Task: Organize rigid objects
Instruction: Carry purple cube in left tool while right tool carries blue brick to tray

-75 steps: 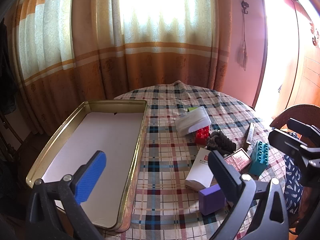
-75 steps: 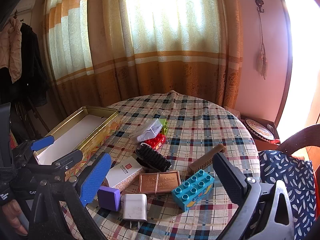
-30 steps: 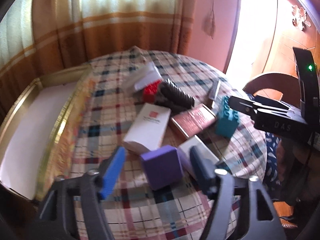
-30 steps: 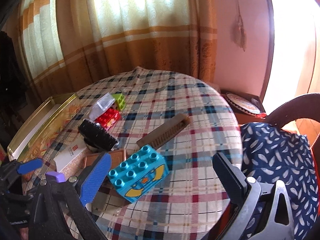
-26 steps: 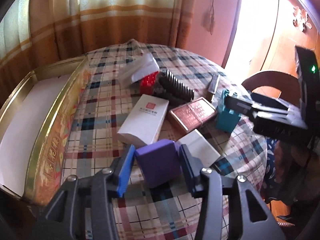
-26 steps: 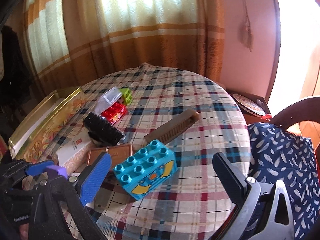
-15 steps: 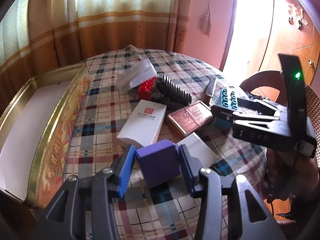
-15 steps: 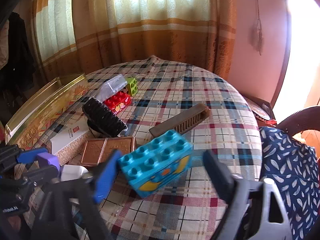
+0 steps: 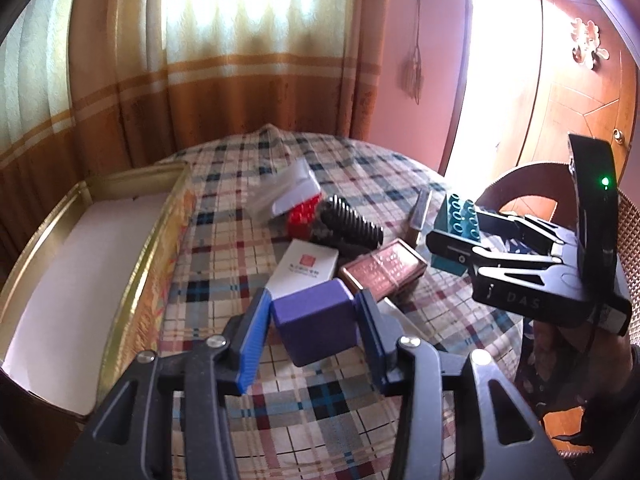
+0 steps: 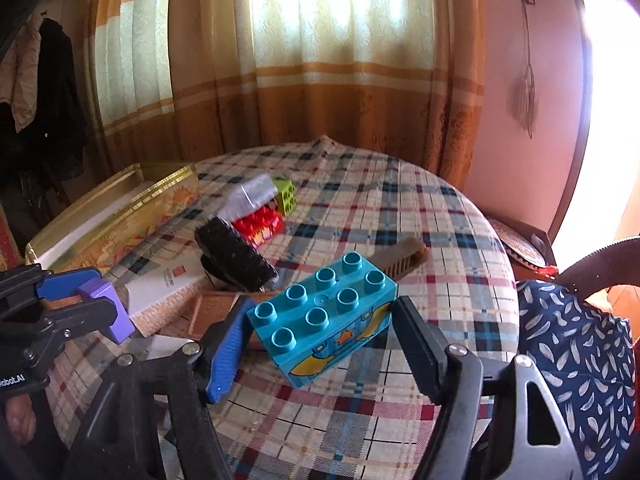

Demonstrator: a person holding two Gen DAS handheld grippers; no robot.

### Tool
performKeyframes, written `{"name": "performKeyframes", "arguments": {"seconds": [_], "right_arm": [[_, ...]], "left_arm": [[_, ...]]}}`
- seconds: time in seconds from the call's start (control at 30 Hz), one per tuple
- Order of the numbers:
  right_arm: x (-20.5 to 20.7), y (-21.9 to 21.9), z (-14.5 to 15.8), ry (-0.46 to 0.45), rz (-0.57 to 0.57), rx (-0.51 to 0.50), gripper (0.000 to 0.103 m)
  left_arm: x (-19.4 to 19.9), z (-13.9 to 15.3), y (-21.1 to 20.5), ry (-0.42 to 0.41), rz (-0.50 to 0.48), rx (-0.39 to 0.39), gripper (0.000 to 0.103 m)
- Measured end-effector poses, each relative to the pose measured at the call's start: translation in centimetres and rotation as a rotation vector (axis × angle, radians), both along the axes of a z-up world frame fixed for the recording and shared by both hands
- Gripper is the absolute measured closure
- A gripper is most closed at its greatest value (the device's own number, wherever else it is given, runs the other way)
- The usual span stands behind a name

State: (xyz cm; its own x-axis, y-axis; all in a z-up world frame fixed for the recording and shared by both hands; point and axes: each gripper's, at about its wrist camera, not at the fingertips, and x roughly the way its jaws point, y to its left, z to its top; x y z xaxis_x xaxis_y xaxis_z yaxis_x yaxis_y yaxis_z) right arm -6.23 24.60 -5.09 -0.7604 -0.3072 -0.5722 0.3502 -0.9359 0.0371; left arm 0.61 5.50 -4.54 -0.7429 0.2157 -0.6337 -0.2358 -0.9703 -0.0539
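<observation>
A purple block [image 9: 316,320] sits squeezed between the blue pads of my left gripper [image 9: 313,304], which is shut on it just above the plaid tablecloth. My right gripper [image 10: 320,310] is shut on a teal studded building brick [image 10: 332,332], which it holds tilted over the cloth. The left wrist view shows that brick [image 9: 460,216] at the right, in the right gripper's jaws. The right wrist view shows the purple block [image 10: 108,308] at the far left. A gold tin tray [image 9: 132,264] with a white lining lies at the table's left side.
Between the grippers lie a white box [image 9: 304,272], a copper-coloured box [image 9: 384,272], a black brush [image 9: 352,228], a red brick [image 9: 302,216] and a clear bag [image 9: 292,192]. A brown comb [image 10: 400,260] and a green brick [image 10: 286,196] lie further back. A cushioned chair [image 10: 572,344] stands at the right.
Both grippers came in open over the pile. The left one shut on the purple block and the right one shut on the teal brick, which now sits tilted in its jaws.
</observation>
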Motion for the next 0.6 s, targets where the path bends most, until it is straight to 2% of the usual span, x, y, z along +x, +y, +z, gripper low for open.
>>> {"name": "performKeyframes", "arguments": {"seconds": [0.53,0.6], "right_arm": [[2.1,-1.9,2.6,0.076,0.068,-0.032,0.031],[2.3,-2.3,2.9,0.084,0.081,-0.037,0.031]], "left_arm": [[0.8,2.3,-1.3,0.123,0.061,-0.024,0.06],[0.8,2.7,-1.6,0.139,0.113,-0.029,0.06]]}}
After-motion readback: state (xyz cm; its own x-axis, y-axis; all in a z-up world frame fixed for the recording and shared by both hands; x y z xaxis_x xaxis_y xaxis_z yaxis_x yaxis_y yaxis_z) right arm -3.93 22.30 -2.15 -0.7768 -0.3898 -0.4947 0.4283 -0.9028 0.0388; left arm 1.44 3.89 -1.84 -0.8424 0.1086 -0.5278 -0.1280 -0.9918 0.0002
